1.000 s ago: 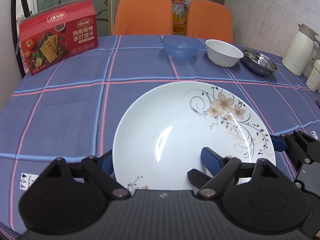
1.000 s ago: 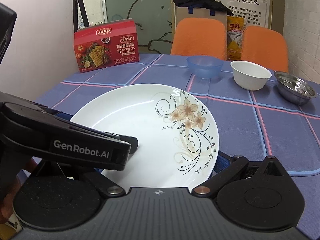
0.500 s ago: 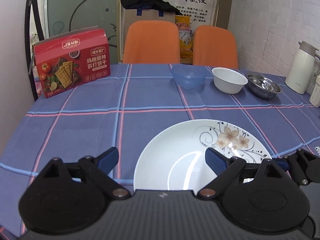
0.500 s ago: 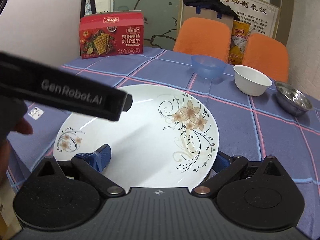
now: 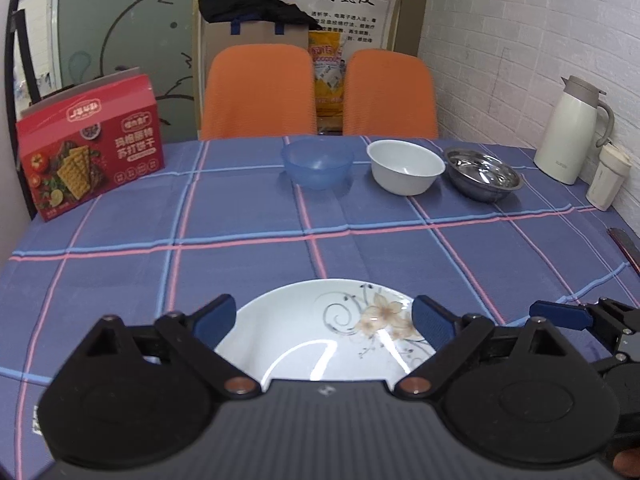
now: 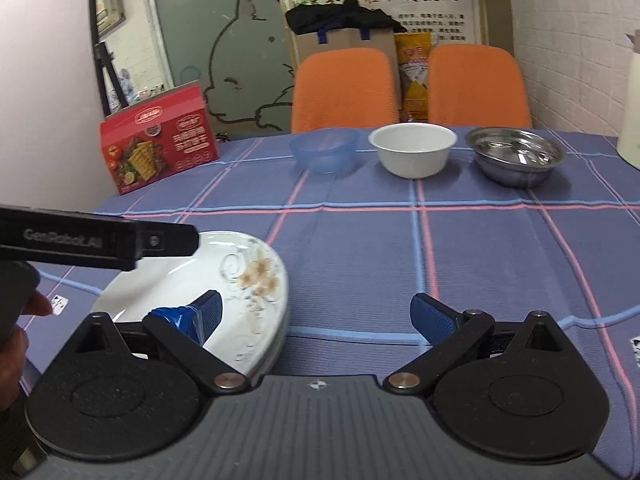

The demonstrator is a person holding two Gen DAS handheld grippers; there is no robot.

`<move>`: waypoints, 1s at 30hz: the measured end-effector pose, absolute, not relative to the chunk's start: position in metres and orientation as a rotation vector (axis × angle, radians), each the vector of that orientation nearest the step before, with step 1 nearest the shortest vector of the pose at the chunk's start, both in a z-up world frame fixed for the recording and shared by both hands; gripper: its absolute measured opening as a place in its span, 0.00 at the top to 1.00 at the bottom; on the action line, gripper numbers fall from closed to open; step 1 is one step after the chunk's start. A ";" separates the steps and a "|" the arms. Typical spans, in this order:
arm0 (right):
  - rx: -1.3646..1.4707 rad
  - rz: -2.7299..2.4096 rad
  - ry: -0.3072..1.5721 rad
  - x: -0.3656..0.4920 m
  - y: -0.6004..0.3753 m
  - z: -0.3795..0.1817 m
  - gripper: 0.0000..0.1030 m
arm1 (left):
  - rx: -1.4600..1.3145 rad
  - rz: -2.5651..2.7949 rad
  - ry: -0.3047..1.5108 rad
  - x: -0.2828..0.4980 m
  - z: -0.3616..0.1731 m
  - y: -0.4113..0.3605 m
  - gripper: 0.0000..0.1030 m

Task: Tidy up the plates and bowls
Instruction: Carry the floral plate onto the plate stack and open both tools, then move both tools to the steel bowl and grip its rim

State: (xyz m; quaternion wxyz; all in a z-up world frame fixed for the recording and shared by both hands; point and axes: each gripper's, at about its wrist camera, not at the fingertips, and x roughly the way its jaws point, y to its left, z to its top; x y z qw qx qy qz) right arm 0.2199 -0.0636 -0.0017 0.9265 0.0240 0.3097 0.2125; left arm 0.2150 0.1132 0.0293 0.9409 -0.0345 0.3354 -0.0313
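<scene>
The flowered plate (image 5: pixel 320 336) lies flat at the near edge of the worktop (image 5: pixel 360 248), and in the right wrist view a second rim seems to show beneath it, so it may rest on another plate; this cannot be told for certain. Both tongs are spread wide and nothing is gripped: the left tongs (image 5: pixel 325 317) hang over the plate's near part, and the right tongs (image 6: pixel 316 314) stand just right of the plate, with only the left blue pad over its rim.

Three bowls are set in a row at the far side: the blue bowl (image 5: pixel 318 163) on the left, the white bowl (image 5: pixel 405 166) in the middle, the steel bowl (image 5: pixel 483 174) on the right, near one another but apart.

The bowls are judged to be the step in hand. A bowl would best be approached from above, one pad inside the wall and one outside, and closed firmly on the rim before lifting. The steel bowl is likely slippery and the white one likely heavier, so a level carry is advised. Nesting should be lowered gently and centred. The kettle (image 5: pixel 573 130) and the cracker box (image 5: pixel 92 146) should be kept clear of.
</scene>
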 end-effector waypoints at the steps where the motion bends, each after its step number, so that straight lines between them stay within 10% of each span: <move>1: 0.067 0.404 0.638 0.225 -0.075 -0.003 0.14 | -0.073 -0.081 0.693 0.220 0.029 0.108 0.09; 30: 0.154 0.205 0.674 0.415 -0.226 -0.011 0.14 | 0.067 -0.387 0.862 0.564 0.028 -0.071 0.07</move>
